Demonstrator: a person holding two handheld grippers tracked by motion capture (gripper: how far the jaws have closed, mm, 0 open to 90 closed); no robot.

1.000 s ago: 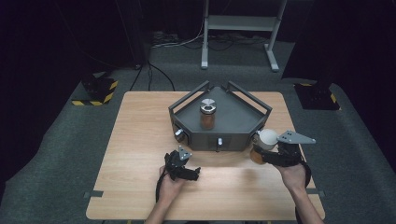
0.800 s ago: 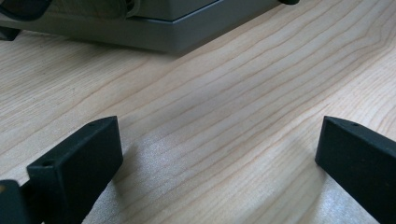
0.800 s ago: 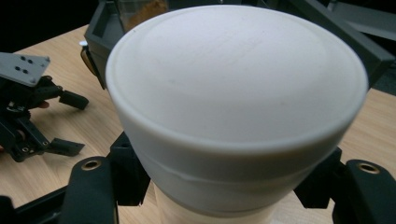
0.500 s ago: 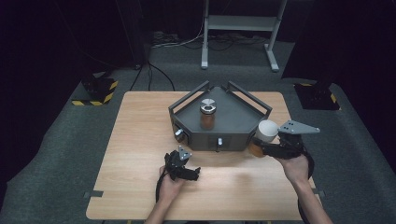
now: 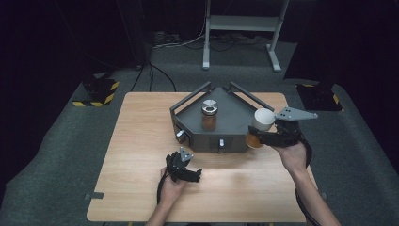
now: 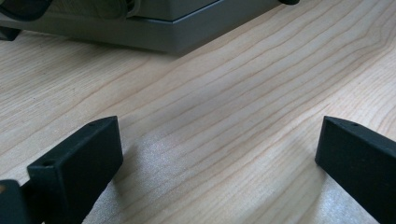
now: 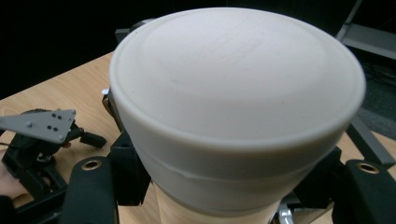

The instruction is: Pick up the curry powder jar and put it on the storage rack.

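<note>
While the right gripper [image 5: 258, 137] clamps a white-lidded jar [image 5: 260, 127] off the grey tray's [image 5: 235, 113] right corner, a second jar [image 5: 209, 114] stands inside the tray; left gripper [image 5: 196, 173] rests before it, jaws wide.

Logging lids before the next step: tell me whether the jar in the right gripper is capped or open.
Capped. The jar held by the right gripper wears a cream lid, seated flush all around its top.
</note>
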